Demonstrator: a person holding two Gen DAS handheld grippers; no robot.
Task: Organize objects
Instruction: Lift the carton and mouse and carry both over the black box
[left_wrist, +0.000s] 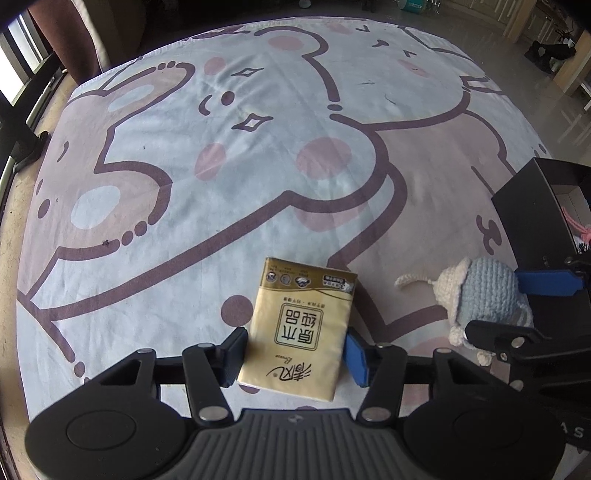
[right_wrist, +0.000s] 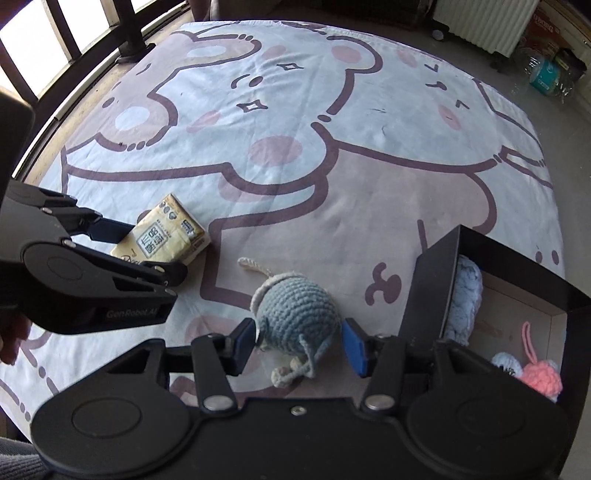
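The left tongs are straddling the tissue pack, which is lying flat on the cartoon-printed cloth covering the surface. The pads are sitting right at the pack's two long edges; whether they are already pressing or only touching is hard to tell, so the grip is looking nearly closed rather than firmly clamped. Coming in along the pack's length is probably letting the fingers close across its narrower width.

Just to the right, the right tongs are standing apart around the blue crocheted mouse, with a small gap showing on each side (nothing squeezed yet). The mouse is resting on the cloth, its cream tail pointing away toward the pack.

Farthest right, the black box is sitting open on the cloth, seemingly serving as the place for gathering things: other crocheted pieces are already lying inside, and the mouse is near its wall, a short carry away.

The left wrist view is showing the pack's printed face and how squarely the pads are lining up, but only a corner of the box. The right wrist view is showing the box's contents, a pale blue knit, a pink toy and a white one, plus the left tongs seen from the side.
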